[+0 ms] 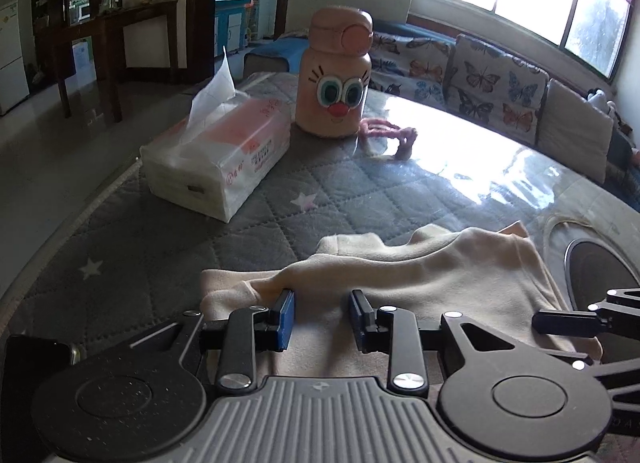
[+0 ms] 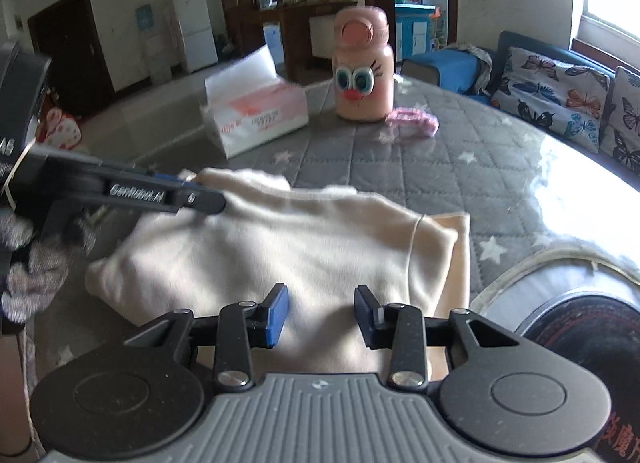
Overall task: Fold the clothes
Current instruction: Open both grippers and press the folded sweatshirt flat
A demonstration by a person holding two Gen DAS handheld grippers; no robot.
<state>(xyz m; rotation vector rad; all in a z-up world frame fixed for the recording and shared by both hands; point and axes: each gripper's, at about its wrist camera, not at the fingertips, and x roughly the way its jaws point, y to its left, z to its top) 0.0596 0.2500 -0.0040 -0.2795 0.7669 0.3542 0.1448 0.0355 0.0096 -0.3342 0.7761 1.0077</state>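
A cream garment lies folded and rumpled on the grey quilted table cover. My left gripper hovers over the garment's near left part, jaws open, blue pads apart with cloth below them. My right gripper is open over the garment at its near edge, nothing pinched. In the right wrist view the left gripper reaches in from the left onto the garment's far left corner. In the left wrist view the right gripper shows at the right edge.
A tissue pack and a pink bottle with a cartoon face stand at the back, a pink strap beside the bottle. A round dark metal disc sits in the table at right. Butterfly cushions line a sofa beyond.
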